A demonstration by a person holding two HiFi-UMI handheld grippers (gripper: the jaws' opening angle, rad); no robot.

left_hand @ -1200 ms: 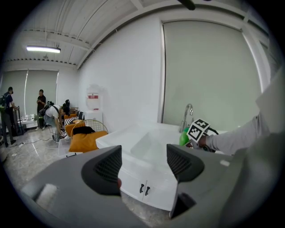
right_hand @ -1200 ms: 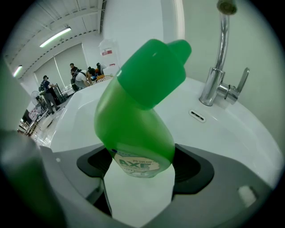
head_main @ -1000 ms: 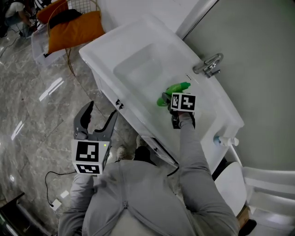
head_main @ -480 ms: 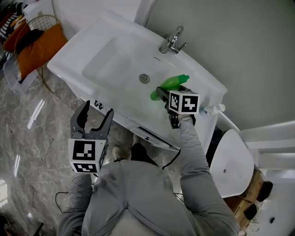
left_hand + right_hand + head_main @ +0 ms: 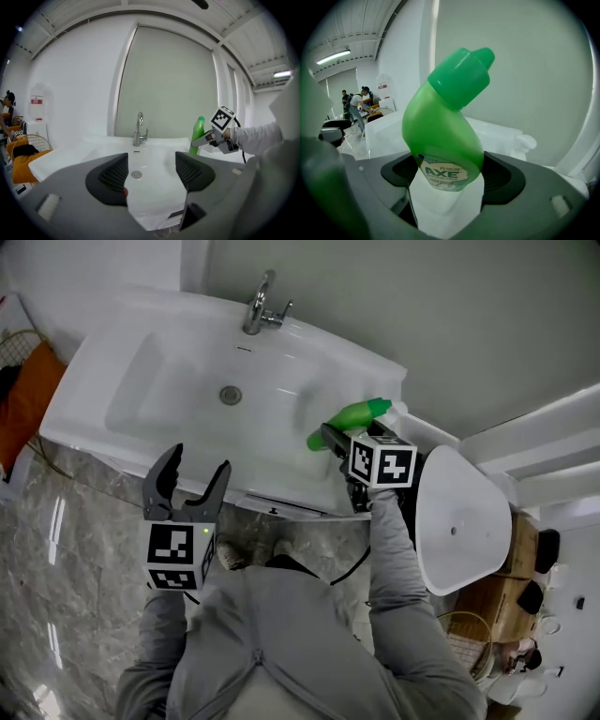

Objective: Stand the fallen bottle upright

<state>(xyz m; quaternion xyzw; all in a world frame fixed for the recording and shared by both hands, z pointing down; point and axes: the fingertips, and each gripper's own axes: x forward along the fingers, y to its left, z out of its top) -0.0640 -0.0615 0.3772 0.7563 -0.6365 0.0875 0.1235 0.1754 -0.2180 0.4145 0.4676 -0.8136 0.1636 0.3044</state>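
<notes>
A green bottle (image 5: 345, 420) with an angled green cap stands nearly upright at the right end of the white washbasin (image 5: 187, 352), leaning slightly. My right gripper (image 5: 330, 440) is shut on the green bottle (image 5: 443, 136), its pads pressing the lower body at the label. From the left gripper view the green bottle (image 5: 198, 135) shows at the right with the right gripper (image 5: 202, 139) on it. My left gripper (image 5: 192, 474) hangs open in front of the basin's front edge, nothing between its jaws (image 5: 149, 172).
A chrome tap (image 5: 262, 304) stands at the back of the basin and a drain (image 5: 231, 395) lies in the bowl. A white toilet lid (image 5: 464, 518) is just right of the basin. An orange cushion (image 5: 21, 399) sits at far left. A person (image 5: 360, 108) stands far off.
The head view has swung so the basin now lies across the top. The green bottle stays in my right gripper at the basin's right end, more upright. The left gripper stays open.
</notes>
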